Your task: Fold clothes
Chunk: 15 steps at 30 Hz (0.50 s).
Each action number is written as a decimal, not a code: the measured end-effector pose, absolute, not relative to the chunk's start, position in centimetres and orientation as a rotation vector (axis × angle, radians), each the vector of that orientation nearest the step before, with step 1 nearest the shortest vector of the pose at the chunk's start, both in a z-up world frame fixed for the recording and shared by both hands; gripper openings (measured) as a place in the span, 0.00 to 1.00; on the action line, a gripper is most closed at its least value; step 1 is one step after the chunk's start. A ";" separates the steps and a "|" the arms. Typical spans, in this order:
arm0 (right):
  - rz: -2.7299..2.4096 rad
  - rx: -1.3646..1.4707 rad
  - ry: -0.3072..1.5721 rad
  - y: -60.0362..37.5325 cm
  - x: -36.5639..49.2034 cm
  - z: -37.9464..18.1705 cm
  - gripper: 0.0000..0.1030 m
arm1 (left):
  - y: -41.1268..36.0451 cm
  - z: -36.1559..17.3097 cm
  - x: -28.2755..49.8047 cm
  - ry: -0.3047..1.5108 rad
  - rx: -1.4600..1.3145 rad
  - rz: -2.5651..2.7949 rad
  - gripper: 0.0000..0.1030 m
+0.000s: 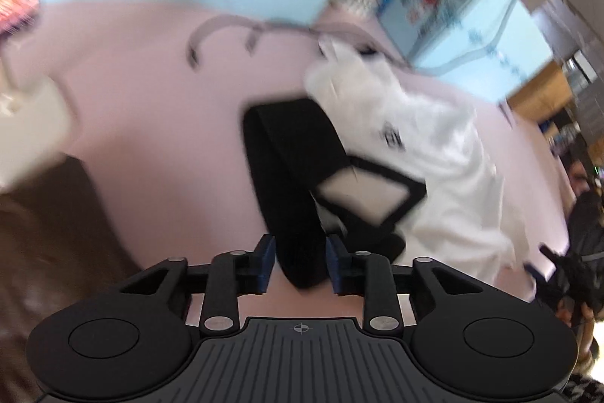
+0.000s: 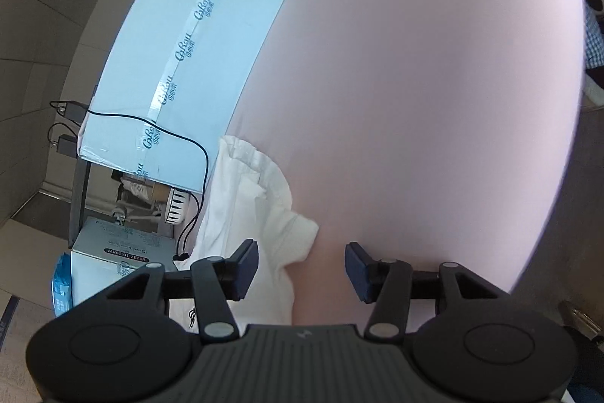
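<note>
- The black cloth [image 1: 287, 157] lies in the middle of the pink counter [image 1: 151, 101]. Its near end runs between the fingers of the left tool [image 1: 300, 252].
- The left tool looks pinched on that near end. The left view is blurry, so I am not fully sure.
- The white cloth [image 1: 434, 146] lies bunched up to the right of the black cloth. It seems to rest on part of it.
- In the right view, a white cloth [image 2: 245, 199] lies at the near left edge of the counter.
- The right tool [image 2: 302, 267] hangs over that edge with its fingers wide apart. It holds nothing.
- I think the job now is to get the black cloth out flat.
- To do it well, keep a firm pinch and pull slowly and low. That way the white cloth will not be dragged along.
- Neither cloth looks neatly folded.
- Count: one black cloth, and one white cloth in each view. I cannot tell if it is the same white cloth.
- Count: two tools, and one black cable [image 2: 188, 138] lying over a big light-blue box [image 2: 188, 55] on the left.
</note>
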State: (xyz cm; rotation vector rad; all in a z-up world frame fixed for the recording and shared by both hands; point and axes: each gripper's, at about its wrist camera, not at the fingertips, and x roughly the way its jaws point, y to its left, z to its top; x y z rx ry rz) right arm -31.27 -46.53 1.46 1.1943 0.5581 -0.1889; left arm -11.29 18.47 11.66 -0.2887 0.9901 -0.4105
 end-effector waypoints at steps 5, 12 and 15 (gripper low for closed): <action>-0.092 1.172 0.603 -46.9 -27.1 0.3 0.06 | 16.5 11.7 -11.4 0.949 -0.367 -0.573 0.34; -0.219 0.852 0.438 -45.4 -31.0 5.4 0.07 | 10.2 7.4 -10.8 1.039 -0.350 -0.705 0.34; -0.263 0.951 0.553 -45.7 -31.7 3.8 0.18 | 9.7 6.5 -10.3 1.061 -0.347 -0.698 0.35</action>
